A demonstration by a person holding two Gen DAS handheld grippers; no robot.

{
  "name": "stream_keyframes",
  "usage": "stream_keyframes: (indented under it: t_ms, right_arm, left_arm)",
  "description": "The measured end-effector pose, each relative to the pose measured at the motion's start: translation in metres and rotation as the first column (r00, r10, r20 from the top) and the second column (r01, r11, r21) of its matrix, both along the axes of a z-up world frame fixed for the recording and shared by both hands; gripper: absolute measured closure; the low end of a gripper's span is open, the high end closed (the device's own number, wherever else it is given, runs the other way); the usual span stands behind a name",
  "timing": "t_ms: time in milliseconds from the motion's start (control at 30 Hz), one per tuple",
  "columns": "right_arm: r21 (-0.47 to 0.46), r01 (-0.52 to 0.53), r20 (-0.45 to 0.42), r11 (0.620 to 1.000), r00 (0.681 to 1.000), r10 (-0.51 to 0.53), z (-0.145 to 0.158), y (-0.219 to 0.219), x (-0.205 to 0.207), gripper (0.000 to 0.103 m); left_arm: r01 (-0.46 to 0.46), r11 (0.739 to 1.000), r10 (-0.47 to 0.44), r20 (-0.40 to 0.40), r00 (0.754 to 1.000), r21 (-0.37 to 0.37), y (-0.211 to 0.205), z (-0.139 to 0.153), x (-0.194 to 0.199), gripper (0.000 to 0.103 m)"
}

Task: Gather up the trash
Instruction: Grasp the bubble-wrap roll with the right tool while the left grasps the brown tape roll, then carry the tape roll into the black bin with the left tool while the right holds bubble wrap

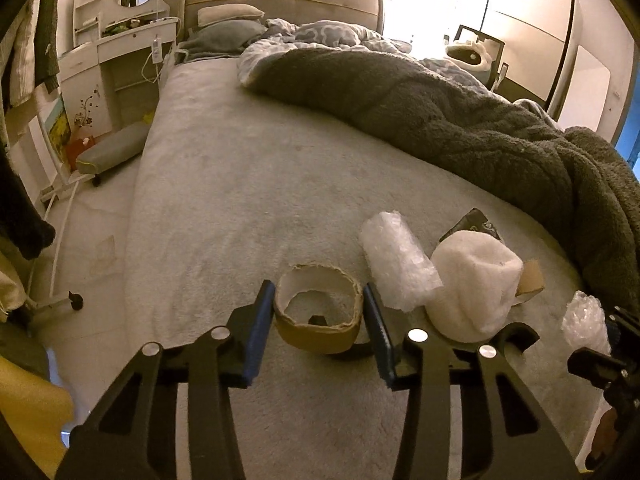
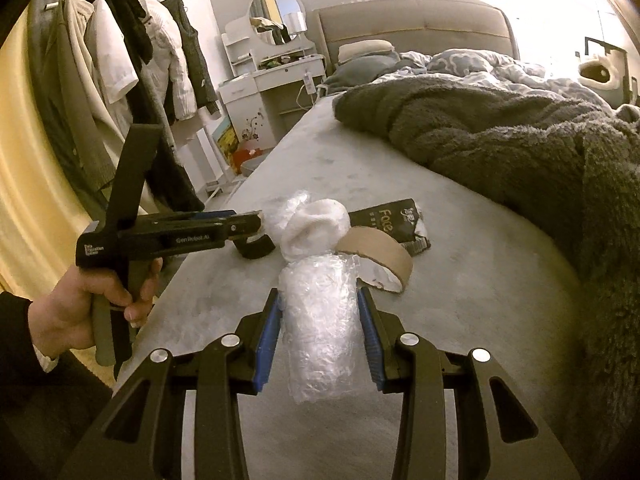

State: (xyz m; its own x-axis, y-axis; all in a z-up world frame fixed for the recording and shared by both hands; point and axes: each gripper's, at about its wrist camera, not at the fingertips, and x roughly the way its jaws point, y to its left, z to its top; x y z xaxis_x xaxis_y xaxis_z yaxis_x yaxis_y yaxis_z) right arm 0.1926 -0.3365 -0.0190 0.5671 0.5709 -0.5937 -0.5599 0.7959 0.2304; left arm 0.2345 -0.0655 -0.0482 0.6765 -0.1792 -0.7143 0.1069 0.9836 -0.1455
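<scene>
On the pale bed cover (image 1: 224, 208), my left gripper (image 1: 318, 294) is shut on a torn cardboard tape ring (image 1: 316, 336), with a blue pad against each side of it. My right gripper (image 2: 319, 296) is shut on a roll of clear bubble wrap (image 2: 320, 332); it also shows at the edge of the left wrist view with the bubble wrap (image 1: 584, 320). Loose on the bed lie another bubble wrap roll (image 1: 396, 268), a white foam wad (image 1: 472, 280), a second cardboard ring (image 2: 384, 260) and a black packet (image 2: 396, 214).
A thick grey blanket (image 1: 460, 120) is heaped along the bed's right side. Left of the bed are the floor, a white dressing table (image 2: 276, 76) and hanging clothes (image 2: 132, 52). A hand (image 2: 80, 304) holds the left gripper's handle.
</scene>
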Motion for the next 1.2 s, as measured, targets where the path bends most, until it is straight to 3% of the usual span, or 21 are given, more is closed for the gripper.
stream_keyframes:
  t_ms: [233,633,900,1200]
  right_arm:
    - [-0.004,-0.014,0.016,1.0,1.0,0.014,0.014,0.023,0.001,0.064]
    - [-0.008,-0.045,0.008,0.999,0.999,0.045,0.025,0.081,0.011,0.064]
    - [-0.016,-0.095,-0.007,0.995,0.995,0.095,0.029,0.136,0.015,0.064]
    - [-0.041,-0.166,-0.032,0.985,0.986,0.164,0.026,0.198,0.015,0.064]
  left_arm:
    - [0.002,0.999,-0.001,0.04,0.999,-0.044,0.008,0.016,-0.012,0.056]
    - [-0.021,0.999,0.023,0.076,0.997,-0.036,0.063,0.037,-0.034,0.056]
    - [-0.048,0.999,0.049,0.034,0.998,-0.01,0.109,0.03,-0.042,0.055]
    - [-0.068,0.996,0.074,-0.102,0.992,0.055,0.156,-0.003,-0.053,0.055]
